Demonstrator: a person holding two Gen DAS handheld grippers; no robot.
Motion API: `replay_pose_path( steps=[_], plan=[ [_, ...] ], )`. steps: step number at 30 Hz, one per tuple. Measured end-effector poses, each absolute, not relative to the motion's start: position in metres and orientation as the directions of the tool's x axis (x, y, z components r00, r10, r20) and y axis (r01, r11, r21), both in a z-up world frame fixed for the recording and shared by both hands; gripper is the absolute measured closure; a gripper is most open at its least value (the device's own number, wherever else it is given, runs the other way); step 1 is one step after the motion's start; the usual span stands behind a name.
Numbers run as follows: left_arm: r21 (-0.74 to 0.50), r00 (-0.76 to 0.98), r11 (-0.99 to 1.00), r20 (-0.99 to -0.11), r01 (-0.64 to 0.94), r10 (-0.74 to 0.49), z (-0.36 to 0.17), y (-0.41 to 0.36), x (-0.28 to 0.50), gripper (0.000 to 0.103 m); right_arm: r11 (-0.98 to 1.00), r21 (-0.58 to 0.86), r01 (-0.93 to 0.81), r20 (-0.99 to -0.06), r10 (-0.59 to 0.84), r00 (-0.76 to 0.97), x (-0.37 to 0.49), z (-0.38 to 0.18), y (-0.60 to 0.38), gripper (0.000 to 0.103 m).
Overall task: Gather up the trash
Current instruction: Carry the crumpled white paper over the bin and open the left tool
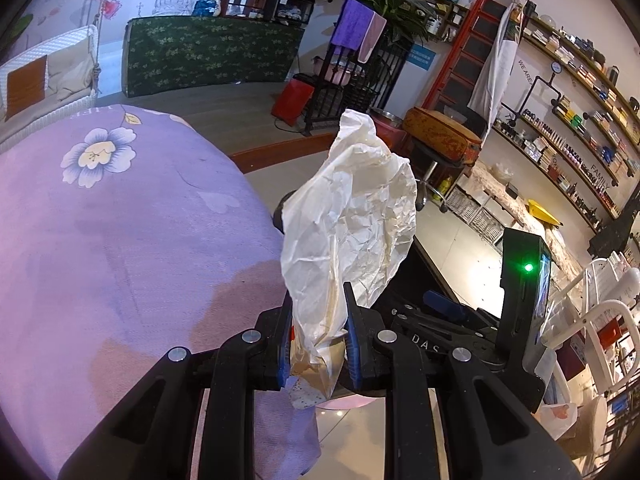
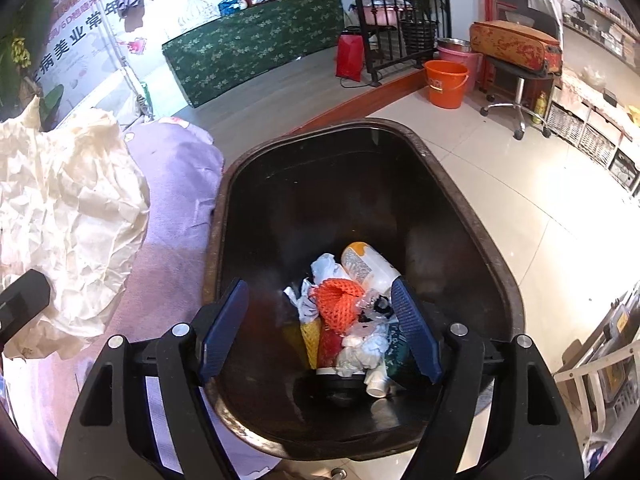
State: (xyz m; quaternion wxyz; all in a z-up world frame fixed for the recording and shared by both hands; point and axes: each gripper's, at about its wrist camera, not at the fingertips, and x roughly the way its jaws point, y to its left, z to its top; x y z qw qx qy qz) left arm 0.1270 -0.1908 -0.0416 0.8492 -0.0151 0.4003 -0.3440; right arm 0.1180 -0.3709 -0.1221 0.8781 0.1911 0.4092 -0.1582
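My left gripper is shut on a crumpled cream paper bag and holds it up over the edge of the purple-covered table. The same paper shows at the left of the right wrist view. My right gripper is open and empty, its blue pads spread above a dark brown trash bin. In the bin lie an orange foam net, a white bottle, crumpled tissues and other trash.
The bin stands on the tiled floor right beside the table with the purple flowered cloth. An orange bucket, a stool with a red-orange case, a black rail and shelves stand farther off. The other gripper's body is at right.
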Motion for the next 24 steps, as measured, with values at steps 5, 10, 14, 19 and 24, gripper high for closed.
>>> replay_pose_path(
  steps=[5,10,14,19,24],
  plan=[
    [-0.3,0.423,0.747,-0.674,0.593,-0.606,-0.044,-0.207,0.126,0.082,0.866,0.198,0.46,-0.776,-0.148,0.613,0.11,-0.12,-0.378,0.028],
    [-0.283,0.409,0.734,-0.682,0.617,-0.606,-0.045,-0.224,0.127,0.082,0.842,0.2,0.501,-0.756,-0.193,0.625,0.101,-0.113,-0.391,0.015],
    [-0.265,0.405,0.726,-0.687,0.635,-0.604,-0.046,-0.237,0.126,0.082,0.825,0.196,0.53,-0.742,-0.229,0.63,0.092,-0.108,-0.403,0.013],
    [-0.243,0.379,0.721,-0.718,0.648,-0.583,-0.056,-0.255,0.129,0.079,0.798,0.187,0.573,-0.737,-0.272,0.619,0.081,-0.107,-0.418,0.013],
    [-0.247,0.376,0.705,-0.706,0.665,-0.601,-0.059,-0.266,0.126,0.033,0.771,0.202,0.604,-0.737,-0.287,0.612,0.072,-0.108,-0.432,0.013]
  ],
)
